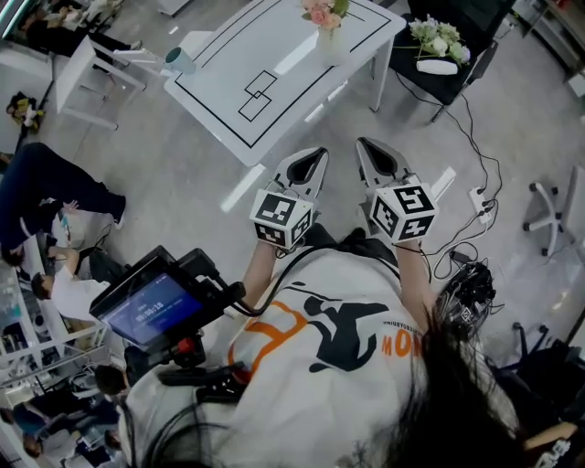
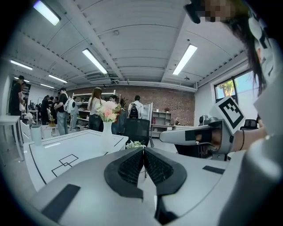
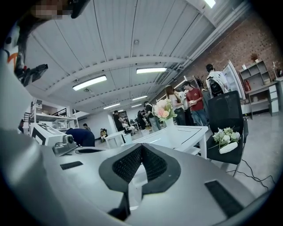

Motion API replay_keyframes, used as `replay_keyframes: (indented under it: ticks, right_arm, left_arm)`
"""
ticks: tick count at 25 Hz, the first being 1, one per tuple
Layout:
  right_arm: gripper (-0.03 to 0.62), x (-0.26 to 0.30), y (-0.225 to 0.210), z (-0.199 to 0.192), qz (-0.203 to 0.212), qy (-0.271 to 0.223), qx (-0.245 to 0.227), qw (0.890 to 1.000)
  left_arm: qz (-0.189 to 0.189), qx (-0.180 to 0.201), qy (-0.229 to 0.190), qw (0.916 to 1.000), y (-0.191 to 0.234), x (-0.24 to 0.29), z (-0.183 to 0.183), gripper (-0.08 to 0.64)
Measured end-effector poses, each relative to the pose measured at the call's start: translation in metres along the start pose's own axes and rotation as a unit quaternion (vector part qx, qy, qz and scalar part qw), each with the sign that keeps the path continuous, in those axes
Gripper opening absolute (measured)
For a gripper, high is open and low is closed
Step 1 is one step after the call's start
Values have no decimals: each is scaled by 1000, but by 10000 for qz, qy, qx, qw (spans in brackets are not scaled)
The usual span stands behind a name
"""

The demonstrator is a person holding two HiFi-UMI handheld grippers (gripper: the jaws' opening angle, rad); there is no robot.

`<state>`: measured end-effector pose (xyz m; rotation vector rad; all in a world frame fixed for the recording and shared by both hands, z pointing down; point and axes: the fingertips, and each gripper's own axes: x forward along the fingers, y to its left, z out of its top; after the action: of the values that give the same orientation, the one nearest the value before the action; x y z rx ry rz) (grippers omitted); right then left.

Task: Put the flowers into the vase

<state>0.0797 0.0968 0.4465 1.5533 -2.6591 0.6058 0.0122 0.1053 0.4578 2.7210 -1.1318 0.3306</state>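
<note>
Two tools, left [image 1: 317,153] and right [image 1: 364,143], held level in front of the person, well back from the white surface [image 1: 228,55]. Both are shut tight, pads meeting, nothing between them.

Vase [image 1: 331,44]: white, narrow, upright near the far edge of the surface. Pink and cream flowers [image 1: 320,11] stand in it, so that bunch lies as the task asks.

White bunch [image 1: 439,38]: lies loose on a black chair [image 1: 430,82] just beside the surface, stems sideways.

Step, as a judgement: fits either a finished job, or this second bunch waiting to go in. Any pickup would need the jaws parted.
</note>
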Motion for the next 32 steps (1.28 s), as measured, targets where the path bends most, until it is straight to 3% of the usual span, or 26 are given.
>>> replay_keyframes:
  ticks: [9, 19, 32]
  right_arm:
    - [14, -9, 9, -11, -197, -43, 83, 9998]
    - [14, -25, 48, -20, -408, 29, 83, 9991]
    - [14, -29, 65, -24, -419, 21, 39, 9991]
  left_arm:
    - [-280, 46, 100, 9995, -13, -10, -13, 12]
    - [-509, -26, 119, 9986, -18, -45, -18, 12]
    - [-471, -29, 127, 9988, -15, -64, -23, 12]
